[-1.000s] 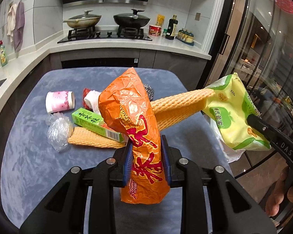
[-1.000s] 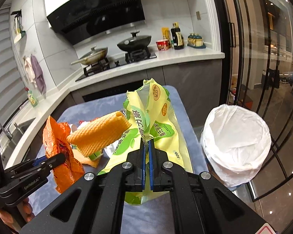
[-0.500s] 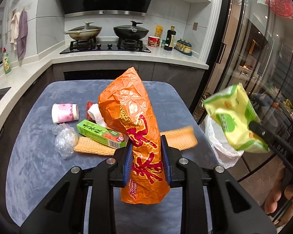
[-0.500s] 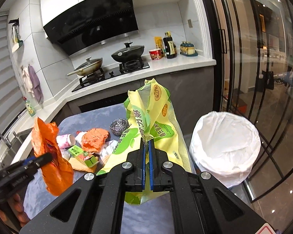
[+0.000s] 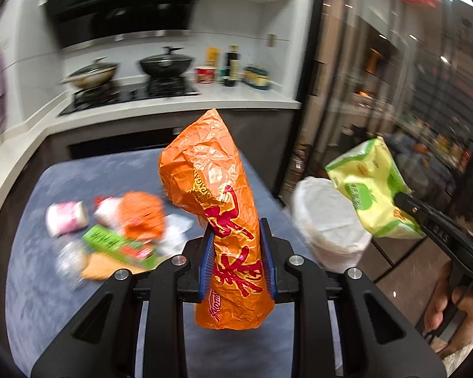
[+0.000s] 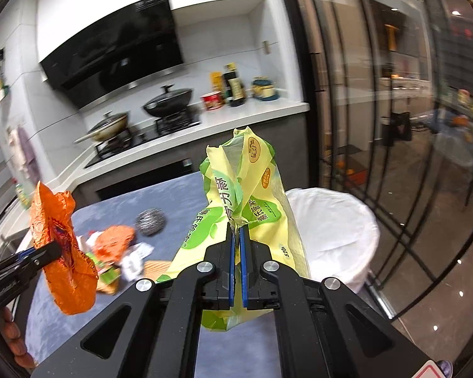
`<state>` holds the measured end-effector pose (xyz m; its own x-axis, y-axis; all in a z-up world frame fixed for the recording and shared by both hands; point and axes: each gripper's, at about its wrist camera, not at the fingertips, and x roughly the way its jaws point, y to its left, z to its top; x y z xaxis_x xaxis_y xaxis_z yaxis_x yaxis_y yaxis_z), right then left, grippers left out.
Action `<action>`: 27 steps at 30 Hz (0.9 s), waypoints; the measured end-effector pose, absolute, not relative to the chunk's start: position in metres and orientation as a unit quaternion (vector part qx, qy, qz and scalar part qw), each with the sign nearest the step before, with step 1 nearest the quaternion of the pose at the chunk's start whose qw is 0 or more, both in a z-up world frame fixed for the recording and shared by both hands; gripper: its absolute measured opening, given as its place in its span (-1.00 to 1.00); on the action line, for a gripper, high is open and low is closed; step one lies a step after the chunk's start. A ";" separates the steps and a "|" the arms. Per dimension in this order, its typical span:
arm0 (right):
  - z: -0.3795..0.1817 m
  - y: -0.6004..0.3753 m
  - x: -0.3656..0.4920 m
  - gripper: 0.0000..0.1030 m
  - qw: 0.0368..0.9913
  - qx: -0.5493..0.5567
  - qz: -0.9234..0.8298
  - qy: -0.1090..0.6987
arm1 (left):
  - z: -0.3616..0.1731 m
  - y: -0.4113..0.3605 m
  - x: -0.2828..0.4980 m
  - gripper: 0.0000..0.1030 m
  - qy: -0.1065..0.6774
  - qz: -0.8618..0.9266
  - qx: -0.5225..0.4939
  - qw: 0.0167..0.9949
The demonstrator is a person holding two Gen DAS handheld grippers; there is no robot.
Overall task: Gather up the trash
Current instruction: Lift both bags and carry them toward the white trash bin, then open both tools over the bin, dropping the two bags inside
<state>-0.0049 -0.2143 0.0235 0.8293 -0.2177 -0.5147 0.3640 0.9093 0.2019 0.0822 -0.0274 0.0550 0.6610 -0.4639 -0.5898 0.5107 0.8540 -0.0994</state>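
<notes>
My left gripper (image 5: 236,261) is shut on a crumpled orange snack bag (image 5: 217,208), held upright above the blue-grey table (image 5: 47,299). My right gripper (image 6: 236,255) is shut on a yellow-green snack bag (image 6: 246,201), which hangs at the table's right edge beside a bin lined with a white bag (image 6: 331,233). From the left wrist, the yellow-green bag (image 5: 372,195) hovers just over the bin (image 5: 324,220). From the right wrist, the orange bag (image 6: 60,252) shows at the left in the left gripper (image 6: 47,250).
Loose trash lies on the table: a pink-and-white cup (image 5: 67,217), a green box (image 5: 119,245), an orange wrapper (image 5: 142,215), a foam net sleeve (image 5: 101,266) and a steel scourer (image 6: 150,221). A counter with pans (image 5: 165,63) stands behind, glass doors (image 6: 394,126) on the right.
Both grippers moved right towards the bin with their bags. The foam net sleeve that hung by the yellow-green bag dropped to the table. The bin came into the left wrist view.
</notes>
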 end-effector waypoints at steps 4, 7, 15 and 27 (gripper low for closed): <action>0.019 -0.246 -0.008 -0.94 0.938 0.154 -0.189 0.248 | 0.050 -0.075 0.093 -0.50 0.318 -0.316 0.058 0.892; 0.012 -0.273 -0.005 -0.94 0.930 0.163 -0.209 0.253 | 0.045 -0.109 0.102 -0.50 0.316 -0.348 0.068 0.880; -0.012 -0.328 0.010 -0.94 0.908 0.191 -0.249 0.279 | 0.017 -0.205 0.131 -0.50 0.328 -0.428 0.097 0.836; -0.043 -0.364 0.038 -0.91 0.886 0.218 -0.268 0.309 | -0.033 -0.276 0.156 -0.45 0.367 -0.467 0.122 0.795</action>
<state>0.0381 -0.3643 -0.0433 0.6655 -0.3397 -0.6646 0.6092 0.7617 0.2207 0.1563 -0.2762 -0.0332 0.2938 -0.6536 -0.6975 0.8324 0.5336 -0.1494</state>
